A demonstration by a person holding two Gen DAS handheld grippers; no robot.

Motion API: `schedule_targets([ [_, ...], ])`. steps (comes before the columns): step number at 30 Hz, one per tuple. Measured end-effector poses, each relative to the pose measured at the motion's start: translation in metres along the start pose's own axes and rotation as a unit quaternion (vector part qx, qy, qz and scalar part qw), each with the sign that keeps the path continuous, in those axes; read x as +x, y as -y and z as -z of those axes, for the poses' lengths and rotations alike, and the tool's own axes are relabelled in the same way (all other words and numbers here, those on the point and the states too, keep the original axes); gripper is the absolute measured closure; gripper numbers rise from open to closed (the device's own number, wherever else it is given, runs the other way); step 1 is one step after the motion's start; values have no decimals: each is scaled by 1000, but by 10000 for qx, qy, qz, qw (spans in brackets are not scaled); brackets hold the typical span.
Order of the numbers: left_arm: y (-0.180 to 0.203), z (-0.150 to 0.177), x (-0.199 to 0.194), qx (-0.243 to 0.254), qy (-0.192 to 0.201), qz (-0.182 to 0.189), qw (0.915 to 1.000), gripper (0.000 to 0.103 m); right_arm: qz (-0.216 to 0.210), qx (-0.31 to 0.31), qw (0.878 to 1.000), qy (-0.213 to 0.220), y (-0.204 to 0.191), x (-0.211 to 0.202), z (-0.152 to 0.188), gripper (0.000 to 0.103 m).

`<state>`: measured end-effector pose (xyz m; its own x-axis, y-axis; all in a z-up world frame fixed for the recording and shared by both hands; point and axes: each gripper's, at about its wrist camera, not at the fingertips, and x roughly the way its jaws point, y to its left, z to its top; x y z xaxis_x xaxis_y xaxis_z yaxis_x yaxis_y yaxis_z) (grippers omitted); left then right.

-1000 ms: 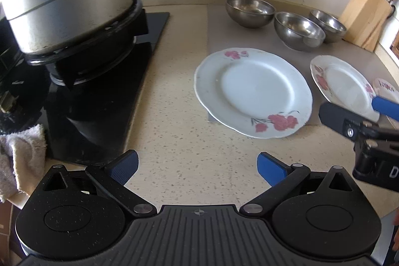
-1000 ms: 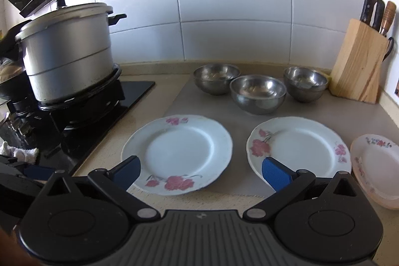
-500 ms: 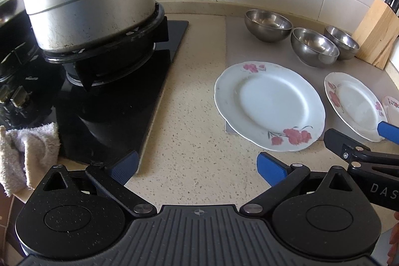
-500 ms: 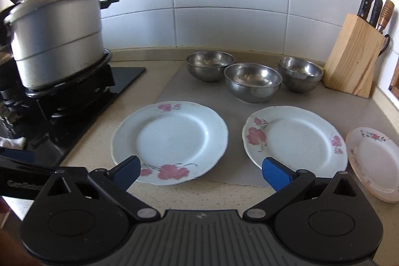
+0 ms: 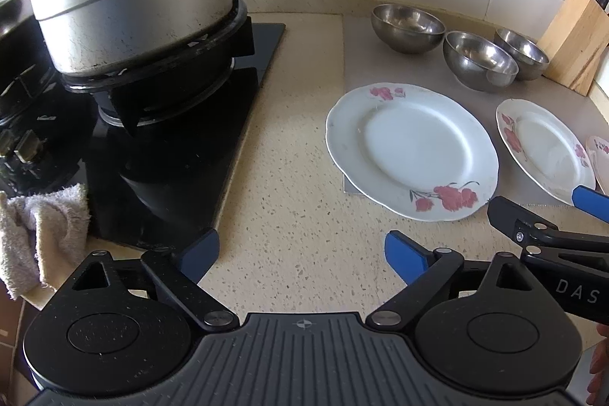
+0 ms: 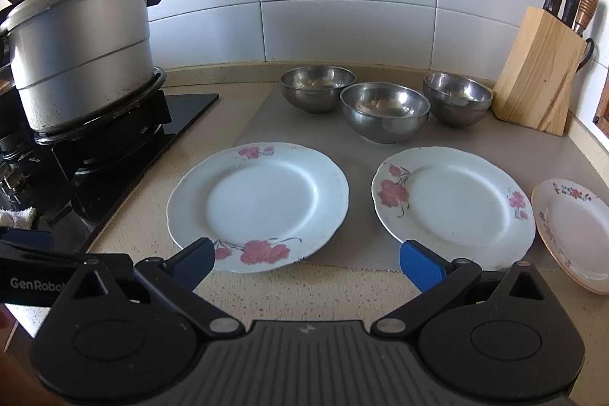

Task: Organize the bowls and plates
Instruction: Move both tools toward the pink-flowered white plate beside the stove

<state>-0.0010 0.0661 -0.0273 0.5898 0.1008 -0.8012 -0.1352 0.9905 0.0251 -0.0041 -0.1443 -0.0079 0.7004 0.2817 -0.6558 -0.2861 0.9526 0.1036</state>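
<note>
Left gripper: jaws spread wide, nothing between them, above bare speckled worktop near its front edge, beside the black hob. Right gripper: jaws equally wide, holding nothing, hovering at the near rims of two plates. Left floral plate overhangs the front left corner of the grey mat; right floral plate lies beside it, apart. A small pink-rimmed plate sits toward the worktop's right edge. Behind the plates, three steel bowls stand in a row. Knife block occupies the back right corner; lidded pot sits on the hob.
</note>
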Motion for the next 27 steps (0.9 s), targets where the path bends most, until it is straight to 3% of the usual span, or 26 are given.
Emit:
schedule_targets([
  [27,-5,3,3,20,-127,61,9999,13,39,154,9998,-74,-6,1,7,22],
])
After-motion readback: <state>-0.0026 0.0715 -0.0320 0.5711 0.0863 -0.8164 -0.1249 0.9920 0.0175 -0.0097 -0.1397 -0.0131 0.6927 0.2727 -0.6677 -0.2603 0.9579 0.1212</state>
